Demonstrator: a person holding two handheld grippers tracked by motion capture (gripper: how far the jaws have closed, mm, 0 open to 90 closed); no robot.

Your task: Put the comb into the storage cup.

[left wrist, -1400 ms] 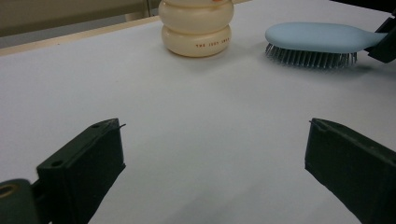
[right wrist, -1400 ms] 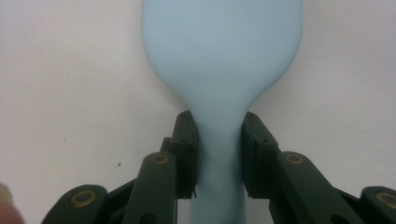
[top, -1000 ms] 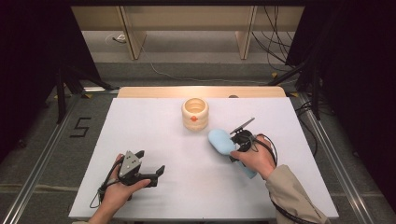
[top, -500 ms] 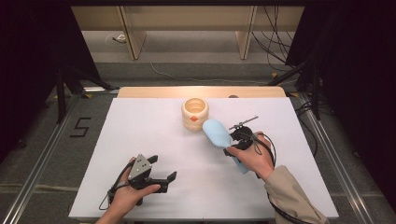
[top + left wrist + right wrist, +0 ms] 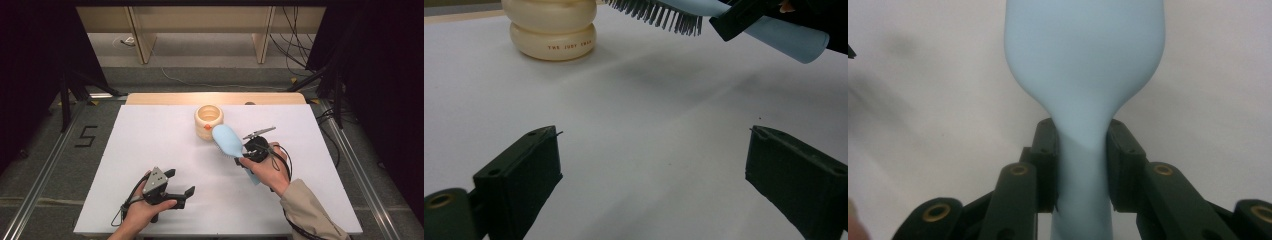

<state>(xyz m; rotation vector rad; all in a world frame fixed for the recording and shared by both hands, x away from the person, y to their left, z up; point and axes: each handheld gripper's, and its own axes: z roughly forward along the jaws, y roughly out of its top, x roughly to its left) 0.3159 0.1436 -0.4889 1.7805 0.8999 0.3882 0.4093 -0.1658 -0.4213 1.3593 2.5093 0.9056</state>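
Observation:
A light blue hairbrush (image 5: pixel 227 141) hangs above the white table, bristles down, its head close to a cream ringed pot (image 5: pixel 209 121). My right gripper (image 5: pixel 248 150) is shut on the brush's neck; in the right gripper view both pads (image 5: pixel 1048 160) press the narrow handle (image 5: pixel 1083 175). In the left gripper view the dark bristles (image 5: pixel 659 12) and handle end (image 5: pixel 784 40) show at the top, with the cream pot (image 5: pixel 551 30) at the upper left. My left gripper (image 5: pixel 180 184) sits low at the front left, jaws wide apart with nothing between them.
The white tabletop (image 5: pixel 150 145) has a wooden strip (image 5: pixel 165 98) along its far edge. Metal rails (image 5: pixel 47 165) run down both sides. Cables (image 5: pixel 300 35) lie on the floor behind. A floor marking "5" (image 5: pixel 86 136) sits to the left.
The left gripper has slid to the right along the front of the table. The hairbrush head has shifted slightly toward the cream pot.

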